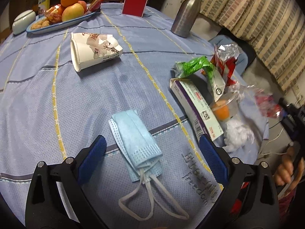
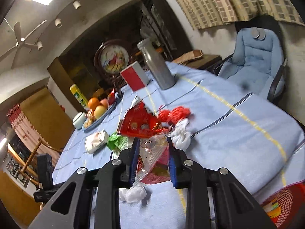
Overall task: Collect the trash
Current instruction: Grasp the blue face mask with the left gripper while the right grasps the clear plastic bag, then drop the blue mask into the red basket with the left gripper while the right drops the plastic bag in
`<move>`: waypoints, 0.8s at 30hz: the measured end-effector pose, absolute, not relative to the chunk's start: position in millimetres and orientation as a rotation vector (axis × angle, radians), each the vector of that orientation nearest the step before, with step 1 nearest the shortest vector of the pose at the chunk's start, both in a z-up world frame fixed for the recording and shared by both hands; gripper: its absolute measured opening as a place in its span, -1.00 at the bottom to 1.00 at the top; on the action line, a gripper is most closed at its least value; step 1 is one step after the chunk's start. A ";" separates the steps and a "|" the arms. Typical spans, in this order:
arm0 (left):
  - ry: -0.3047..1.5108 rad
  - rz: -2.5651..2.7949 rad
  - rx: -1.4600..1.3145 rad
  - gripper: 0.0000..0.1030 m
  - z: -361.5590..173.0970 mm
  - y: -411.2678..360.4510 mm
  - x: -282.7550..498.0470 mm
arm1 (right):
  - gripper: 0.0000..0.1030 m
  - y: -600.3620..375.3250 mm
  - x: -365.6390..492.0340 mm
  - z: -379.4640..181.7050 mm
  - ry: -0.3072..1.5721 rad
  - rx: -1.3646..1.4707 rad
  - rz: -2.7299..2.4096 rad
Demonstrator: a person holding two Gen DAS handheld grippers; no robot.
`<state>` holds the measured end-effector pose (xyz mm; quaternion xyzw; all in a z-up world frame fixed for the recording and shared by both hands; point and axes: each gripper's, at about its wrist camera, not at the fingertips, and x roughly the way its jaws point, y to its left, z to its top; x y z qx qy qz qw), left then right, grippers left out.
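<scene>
My left gripper (image 1: 152, 139) hangs open just above the blue tablecloth (image 1: 57, 99), its pads on either side of a folded blue face mask (image 1: 137, 139) with white ear loops. A crushed paper cup (image 1: 93, 51) lies on its side further back. At the right is a trash pile: a green wrapper (image 1: 198, 64), a long purple-edged box (image 1: 196, 106), a jelly cup (image 1: 221, 110) and white tissue (image 1: 238, 135). My right gripper (image 2: 152, 140) is shut on a clear plastic wrapper (image 2: 152, 158) with red print, lifted at the table's edge in front of a red snack bag (image 2: 141, 122).
A fruit plate (image 1: 63, 22), a steel bottle (image 1: 185, 13) and a red card box (image 1: 136, 2) stand at the back of the table. A blue padded chair (image 2: 255, 57) is beyond the table. A red mesh basket (image 2: 282, 204) shows below the table's edge.
</scene>
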<state>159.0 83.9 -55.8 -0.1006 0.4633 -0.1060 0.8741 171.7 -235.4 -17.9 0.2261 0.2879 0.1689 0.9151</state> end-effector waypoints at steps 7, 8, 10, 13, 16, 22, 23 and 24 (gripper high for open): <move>0.970 -0.163 -0.158 0.84 -54.8 81.6 152.4 | -0.45 -252.0 146.7 -11.3 0.551 0.429 0.325; 0.977 -0.157 -0.154 0.84 -55.6 80.8 153.4 | -0.45 -253.7 143.3 -11.6 0.551 0.429 0.326; 0.996 -0.137 -0.151 0.83 -58.2 80.7 157.0 | -0.45 -257.3 137.9 -12.1 0.545 0.427 0.323; 0.990 -0.108 -0.116 0.63 -58.0 77.6 158.0 | -0.45 -262.1 130.1 -11.3 0.532 0.420 0.311; 0.973 -0.105 -0.074 -0.30 -56.1 74.0 152.6 | -0.45 -271.1 122.1 -10.6 0.521 0.415 0.295; 0.900 -0.175 -0.142 -0.44 -38.1 78.4 137.8 | -0.45 -306.2 101.2 -11.8 0.499 0.425 0.214; 0.878 -0.181 -0.131 -0.44 -31.2 75.9 134.6 | -0.45 -311.4 98.4 -12.5 0.497 0.426 0.201; 0.861 -0.192 -0.124 -0.44 -24.7 72.5 132.0 | -0.45 -319.3 94.0 -14.0 0.496 0.429 0.181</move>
